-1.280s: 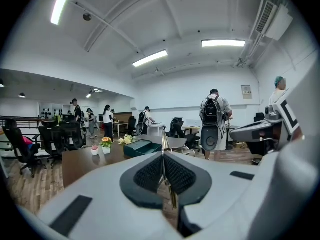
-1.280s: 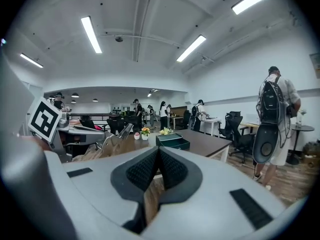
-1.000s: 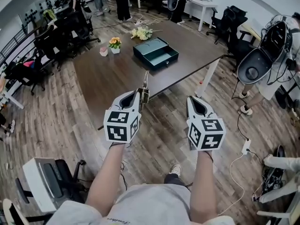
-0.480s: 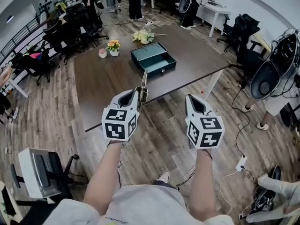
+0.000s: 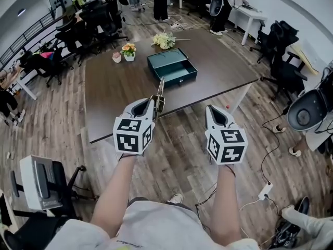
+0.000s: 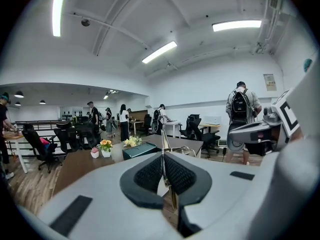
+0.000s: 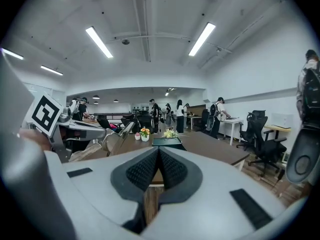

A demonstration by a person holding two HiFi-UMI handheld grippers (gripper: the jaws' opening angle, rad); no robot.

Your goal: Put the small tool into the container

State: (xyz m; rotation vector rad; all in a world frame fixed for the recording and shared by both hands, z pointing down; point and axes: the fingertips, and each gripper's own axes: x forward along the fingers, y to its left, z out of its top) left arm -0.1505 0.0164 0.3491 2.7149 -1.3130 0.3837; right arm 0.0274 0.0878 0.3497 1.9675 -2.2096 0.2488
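A thin metal tool (image 5: 161,90) like tweezers sticks forward out of my left gripper (image 5: 155,104), which is shut on it; in the left gripper view the tool (image 6: 163,159) runs between the closed pads. The container, a dark teal box (image 5: 173,66) with an open lid, lies on the brown table (image 5: 112,100) ahead of both grippers, well beyond the tool's tip. It also shows as the teal box (image 6: 141,149) in the left gripper view and the teal box (image 7: 167,142) in the right one. My right gripper (image 5: 211,110) is shut with nothing in it, held over the floor.
A potted flower (image 5: 128,50), a small pink pot (image 5: 115,58) and a bouquet (image 5: 164,39) stand behind the box. Office chairs ring the table; one chair (image 5: 39,184) is at my lower left, another chair (image 5: 307,111) at the right. People stand at the far desks.
The table and box have drawn a little nearer and lower in the head view. Both grippers keep the same pose, the left still shut on the tool.
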